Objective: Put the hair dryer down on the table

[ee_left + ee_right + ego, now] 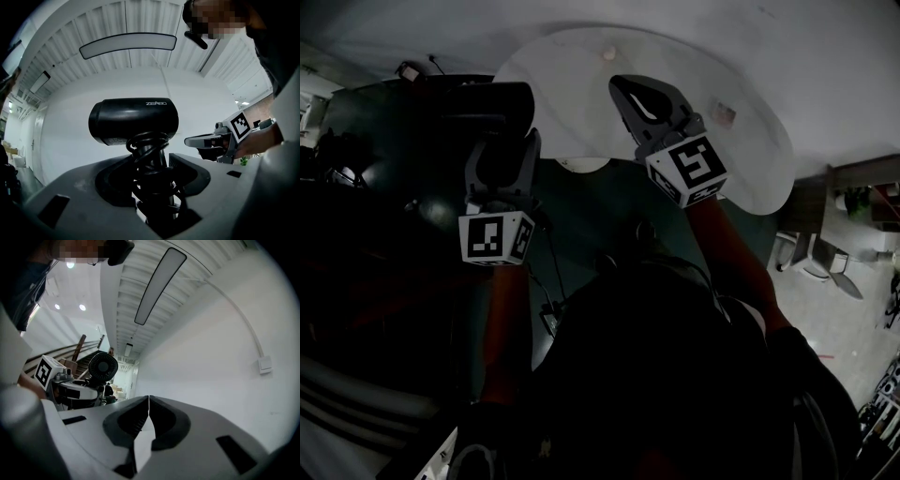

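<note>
One black cylindrical hair dryer [133,119], coiled cord [148,140]

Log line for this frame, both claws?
left claw: shut on hair dryer handle | right claw: shut, empty | hair dryer: held up, not on table

Left gripper [501,150] left of centre, dark hair dryer [492,105] at jaws; right gripper [630,94] upper centre, against pale round desk [750,159].

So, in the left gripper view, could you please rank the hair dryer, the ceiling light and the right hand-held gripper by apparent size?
1. hair dryer, largest, partly because it is nearest
2. ceiling light
3. right hand-held gripper
</note>
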### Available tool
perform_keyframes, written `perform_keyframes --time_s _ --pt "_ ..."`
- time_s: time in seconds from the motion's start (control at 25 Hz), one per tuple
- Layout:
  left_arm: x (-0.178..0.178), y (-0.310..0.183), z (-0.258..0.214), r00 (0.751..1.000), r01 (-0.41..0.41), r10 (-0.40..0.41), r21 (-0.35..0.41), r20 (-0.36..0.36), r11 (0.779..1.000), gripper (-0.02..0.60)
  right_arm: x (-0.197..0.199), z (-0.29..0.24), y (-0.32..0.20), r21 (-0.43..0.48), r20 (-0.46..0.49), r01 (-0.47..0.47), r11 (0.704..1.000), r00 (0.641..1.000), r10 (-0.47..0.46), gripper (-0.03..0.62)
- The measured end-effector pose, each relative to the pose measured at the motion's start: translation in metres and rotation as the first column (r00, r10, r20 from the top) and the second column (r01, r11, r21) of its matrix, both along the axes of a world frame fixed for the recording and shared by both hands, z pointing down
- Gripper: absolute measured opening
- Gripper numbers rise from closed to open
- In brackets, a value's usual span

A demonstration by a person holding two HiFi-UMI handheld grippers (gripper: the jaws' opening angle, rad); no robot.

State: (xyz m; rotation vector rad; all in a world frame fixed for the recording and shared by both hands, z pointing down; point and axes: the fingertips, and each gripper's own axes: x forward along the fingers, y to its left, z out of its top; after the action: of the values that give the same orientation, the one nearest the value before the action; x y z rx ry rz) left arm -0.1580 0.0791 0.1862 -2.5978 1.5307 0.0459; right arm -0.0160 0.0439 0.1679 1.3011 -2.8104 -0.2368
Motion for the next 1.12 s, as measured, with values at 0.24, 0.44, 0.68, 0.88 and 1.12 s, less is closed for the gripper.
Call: perform_keyframes --time_s 0.24,0.44,0.68,0.88,1.12 --pt "0.009 -0.018 -0.002 0.998 0.059 -0.059 0.000 -0.002 0.998 0.216 0.006 0.000 -0.025 -0.006 0.002 0.056 0.998 0.998 -0.056 0.009" --pt "0.020 -0.037 0.000 0.996 0.093 -0.093 -0.006 0.003 0.996 0.216 0.015 0.002 -0.047 -0.011 0.003 0.094 0.996 0.996 -0.094 0.009" --pt "0.029 -0.051 0.002 0.991 0.131 -0.131 -0.014 0.014 0.991 0.216 0.025 0.004 -0.069 -0.017 0.018 0.124 0.992 0.992 -0.124 0.009" --pt "0.035 -0.062 0.001 0.986 0.163 -0.163 -0.016 0.027 0.986 0.216 0.031 0.005 -0.083 -0.020 0.027 0.156 0.987 0.987 -0.156 0.009" --pt "0.033 -0.065 0.001 0.983 0.183 -0.182 -0.019 0.032 0.983 0.216 0.031 0.006 -0.091 -0.025 0.027 0.169 0.985 0.985 -0.168 0.009"
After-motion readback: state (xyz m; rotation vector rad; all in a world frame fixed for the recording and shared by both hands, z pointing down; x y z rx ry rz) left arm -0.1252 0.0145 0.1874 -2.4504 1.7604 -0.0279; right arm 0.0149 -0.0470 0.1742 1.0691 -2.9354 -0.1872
